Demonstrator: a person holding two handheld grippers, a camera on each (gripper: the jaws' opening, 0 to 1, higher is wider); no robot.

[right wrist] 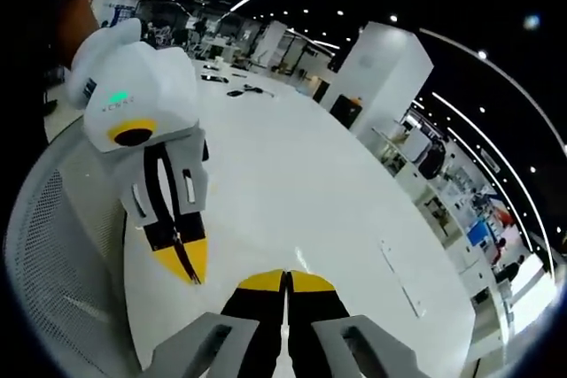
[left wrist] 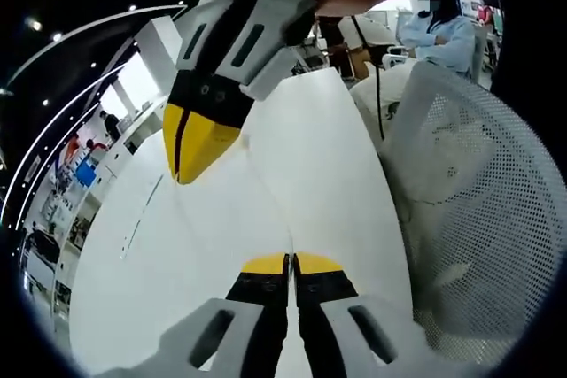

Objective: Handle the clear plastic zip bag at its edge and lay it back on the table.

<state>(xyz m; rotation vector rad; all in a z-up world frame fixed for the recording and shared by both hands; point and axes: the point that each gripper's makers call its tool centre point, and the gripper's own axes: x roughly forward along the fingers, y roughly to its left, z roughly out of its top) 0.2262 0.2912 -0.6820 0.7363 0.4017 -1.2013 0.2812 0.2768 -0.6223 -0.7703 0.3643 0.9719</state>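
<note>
The clear zip bag shows only as a faint strip (right wrist: 400,279) lying flat on the white table (right wrist: 292,174), off to the right of my right gripper (right wrist: 285,281). The same faint line (left wrist: 142,217) lies left of my left gripper (left wrist: 291,263) on the table (left wrist: 310,157). Both grippers are shut, yellow tips pressed together, with nothing visible between them. The right gripper (left wrist: 188,143) hangs over the table from the top of the left gripper view. In the right gripper view the left gripper (right wrist: 189,258) points down at the left.
A white mesh chair (left wrist: 478,192) stands against the table's edge, also seen as the mesh back (right wrist: 62,245). A person in light blue (left wrist: 443,33) sits beyond the table. Small dark items (right wrist: 235,90) lie at its far end.
</note>
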